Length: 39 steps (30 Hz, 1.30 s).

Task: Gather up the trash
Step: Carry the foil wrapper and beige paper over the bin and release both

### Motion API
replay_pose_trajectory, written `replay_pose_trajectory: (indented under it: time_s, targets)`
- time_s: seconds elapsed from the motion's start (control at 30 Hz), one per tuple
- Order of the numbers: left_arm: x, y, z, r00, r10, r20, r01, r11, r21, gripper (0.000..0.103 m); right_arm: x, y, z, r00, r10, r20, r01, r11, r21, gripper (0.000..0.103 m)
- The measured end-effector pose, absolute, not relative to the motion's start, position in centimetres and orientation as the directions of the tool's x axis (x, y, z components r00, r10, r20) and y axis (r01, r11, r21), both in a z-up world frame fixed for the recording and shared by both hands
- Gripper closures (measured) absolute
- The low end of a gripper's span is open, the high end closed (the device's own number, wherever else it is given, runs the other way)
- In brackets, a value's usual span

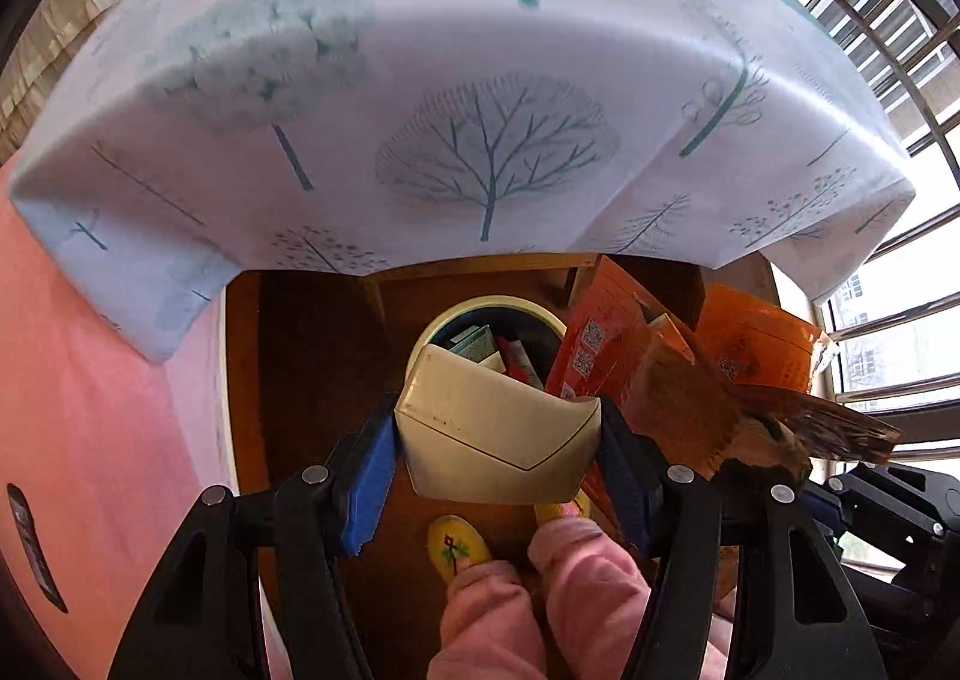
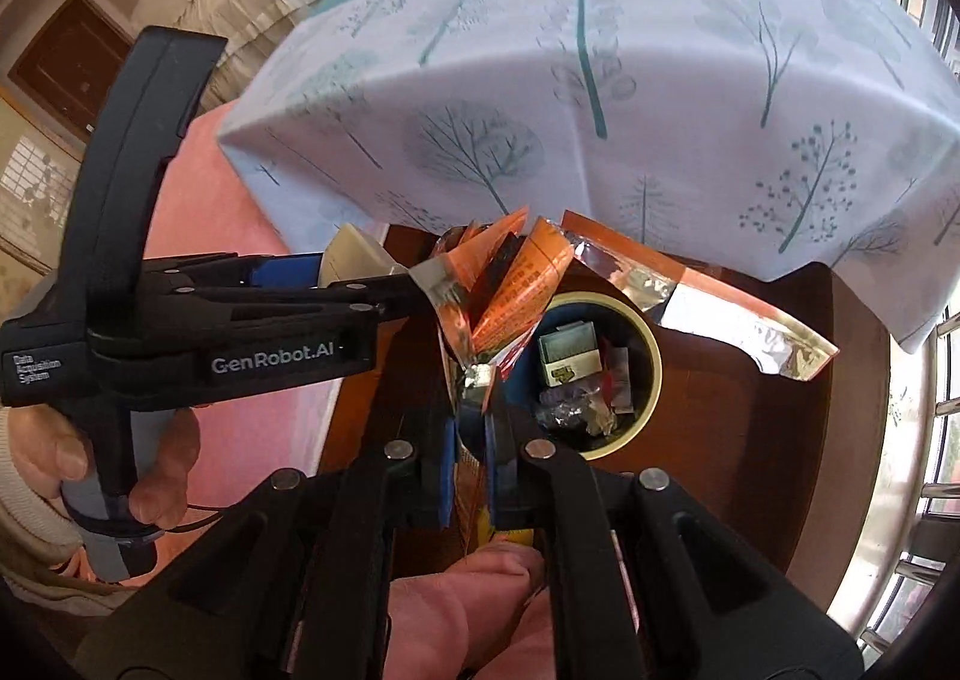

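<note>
My left gripper (image 1: 498,440) is shut on the cream bin lid (image 1: 498,434) and holds it up above the round trash bin (image 1: 462,311) on the floor. The lid also shows in the right wrist view (image 2: 354,257). My right gripper (image 2: 471,410) is shut on orange foil-lined snack wrappers (image 2: 516,272) and holds them over the bin's rim (image 2: 651,350). The wrappers show in the left wrist view (image 1: 672,374) to the right of the lid. Inside the bin lie a small box (image 2: 570,356) and crumpled wrappers.
A table with a white tree-print cloth (image 1: 468,98) hangs over the bin. The floor (image 2: 750,410) is dark wood. A pink wall or cover (image 1: 90,410) is at the left, window bars (image 1: 888,20) at the right. The person's pink-trousered legs and yellow slipper (image 1: 456,545) stand below.
</note>
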<state>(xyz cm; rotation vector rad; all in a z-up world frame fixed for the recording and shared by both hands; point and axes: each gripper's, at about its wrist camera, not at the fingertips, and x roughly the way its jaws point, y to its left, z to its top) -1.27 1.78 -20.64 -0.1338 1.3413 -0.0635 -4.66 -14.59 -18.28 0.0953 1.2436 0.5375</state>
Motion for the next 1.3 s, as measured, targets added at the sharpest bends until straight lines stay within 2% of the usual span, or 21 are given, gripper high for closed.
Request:
replay_pose_trajectory:
  time_s: [0.47,0.77,0.83,0.87,0.9,0.97,1.03,1.07,1.3]
  targets:
    - [3.1,1.0,-39.7,0.185,-0.118,-0.976,-0.103,0.985,-0.139,0.04,1.4,-15.5,-39.0,0.173,0.319,-0.932,-0.269,0.925,0.267,0.098]
    - [3.4,1.2,-46.7,0.17,-0.119,-0.978,-0.116,0.983,-0.14,0.039,2.6,-14.8,-46.5,0.11,0.286,-0.952,-0.275,0.929,0.247,0.097]
    - [3.3,1.2,-47.5,0.172,-0.12,-0.978,-0.107,0.984,-0.14,0.032,2.8,-14.6,-47.1,0.099,0.303,-0.948,-0.286,0.921,0.265,0.097]
    - [3.2,1.3,-47.8,0.17,-0.116,-0.979,-0.105,0.985,-0.135,0.019,2.8,-14.6,-47.4,0.096,0.311,-0.946,-0.289,0.918,0.272,0.097]
    - [3.2,1.3,-48.1,0.169,-0.115,-0.979,-0.106,0.985,-0.134,0.009,3.0,-14.6,-47.9,0.093,0.315,-0.945,-0.288,0.917,0.277,0.095]
    - [3.1,1.7,-48.8,0.162,-0.119,-0.98,-0.114,0.984,-0.138,0.009,3.0,-14.9,-48.4,0.094,0.311,-0.946,-0.274,0.921,0.276,0.089]
    - [3.1,1.9,-49.1,0.156,-0.112,-0.981,-0.124,0.983,-0.132,0.008,3.0,-14.7,-48.6,0.105,0.312,-0.944,-0.25,0.927,0.279,0.06]
    - [3.1,2.0,-49.2,0.155,-0.108,-0.982,-0.13,0.983,-0.129,0.008,3.0,-14.9,-48.6,0.114,0.317,-0.942,-0.238,0.929,0.284,0.055]
    - [3.1,2.5,-48.0,0.181,-0.069,-0.981,-0.154,0.983,-0.097,0.008,3.3,-15.6,-48.0,0.149,0.305,-0.941,-0.216,0.938,0.27,0.054]
